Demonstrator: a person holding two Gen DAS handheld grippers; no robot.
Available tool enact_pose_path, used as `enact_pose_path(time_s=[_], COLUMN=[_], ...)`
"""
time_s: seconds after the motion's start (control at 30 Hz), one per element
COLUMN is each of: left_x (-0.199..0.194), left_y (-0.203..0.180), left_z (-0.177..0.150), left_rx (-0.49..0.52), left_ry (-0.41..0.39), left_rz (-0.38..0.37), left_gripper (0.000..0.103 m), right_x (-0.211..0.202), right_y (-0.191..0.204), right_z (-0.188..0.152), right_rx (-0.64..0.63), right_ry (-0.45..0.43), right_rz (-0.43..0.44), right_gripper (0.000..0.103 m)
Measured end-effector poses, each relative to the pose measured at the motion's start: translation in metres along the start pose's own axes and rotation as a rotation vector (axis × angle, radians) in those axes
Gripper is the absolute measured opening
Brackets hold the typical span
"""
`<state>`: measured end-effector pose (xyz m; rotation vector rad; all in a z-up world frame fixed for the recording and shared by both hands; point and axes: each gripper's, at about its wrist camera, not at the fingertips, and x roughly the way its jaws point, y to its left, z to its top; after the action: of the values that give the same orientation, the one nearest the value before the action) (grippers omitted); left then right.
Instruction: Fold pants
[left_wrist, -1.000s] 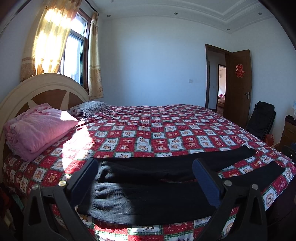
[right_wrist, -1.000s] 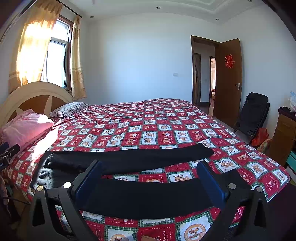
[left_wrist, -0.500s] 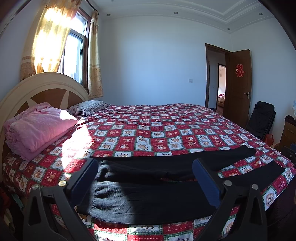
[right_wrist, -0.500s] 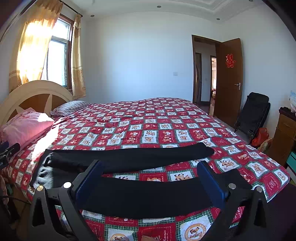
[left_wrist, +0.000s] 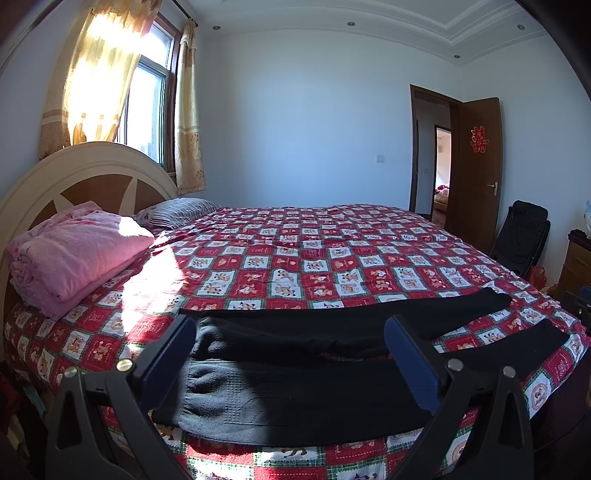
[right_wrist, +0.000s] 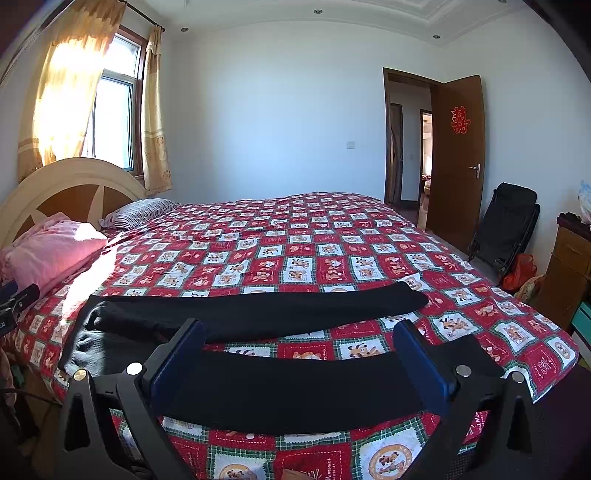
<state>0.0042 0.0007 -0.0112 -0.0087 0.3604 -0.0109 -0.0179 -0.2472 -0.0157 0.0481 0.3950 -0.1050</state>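
Since a moment ago almost nothing has shifted. Your left claw (left_wrist: 290, 354) and right claw (right_wrist: 297, 356) both gape wide, holding nothing. One pair of black pants (right_wrist: 258, 314) lies flat on the bed (right_wrist: 314, 251) just ahead of both claws, its two legs spread apart.
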Motion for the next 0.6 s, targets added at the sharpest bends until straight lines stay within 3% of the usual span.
enact_pose_path(time_s=[0.6], left_x=[0.003], left_y=[-0.005], left_z=[-0.018], left_rx=[0.0], left_ry=[0.019], left_rz=[0.002], left_gripper=[0.103], right_x=[0.007], right_y=[0.005], right_z=[-0.003], right_rx=[-0.008], right_ry=[0.02], right_rz=[0.002], right_gripper=[0.102])
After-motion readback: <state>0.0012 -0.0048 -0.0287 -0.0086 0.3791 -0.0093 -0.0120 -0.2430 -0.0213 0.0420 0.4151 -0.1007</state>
